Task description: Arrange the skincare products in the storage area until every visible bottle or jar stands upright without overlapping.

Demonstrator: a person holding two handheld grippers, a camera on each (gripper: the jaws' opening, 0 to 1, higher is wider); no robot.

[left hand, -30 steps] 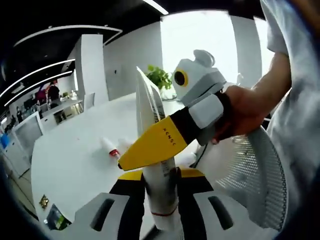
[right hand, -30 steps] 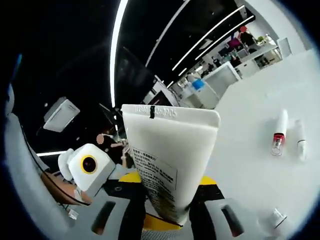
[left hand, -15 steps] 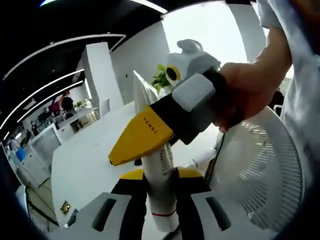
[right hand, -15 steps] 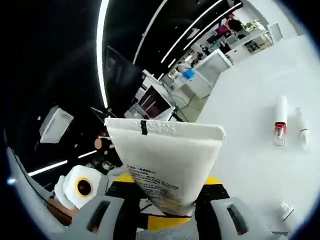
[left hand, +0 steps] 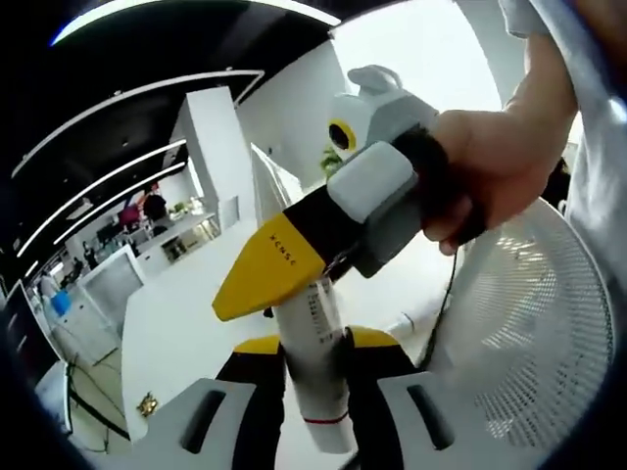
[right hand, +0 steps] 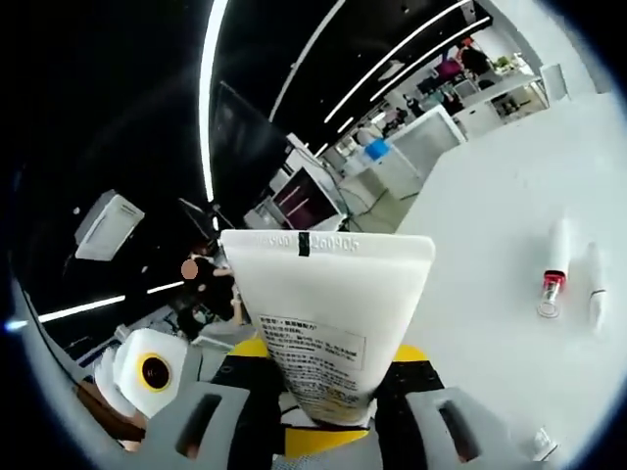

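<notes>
A white skincare tube with a red ring near its cap stands edge-on between the jaws of my left gripper, which is shut on its lower part. My right gripper, with yellow jaw tips, comes in from the right and is clamped across the same tube higher up. In the right gripper view the tube shows its flat face, crimped end on top, held in my right gripper. A tube with a red band and a slim white tube lie flat on the white table.
A person's hand holds the right gripper. A white mesh chair back stands at the right, the white table to the left behind the tube. A small cap-like item lies near the table's edge. Desks and people stand far off.
Both grippers have kept hold of the white tube. Both views have shifted and tilted slightly with the hands; the two tubes on the table have stayed lying flat.
</notes>
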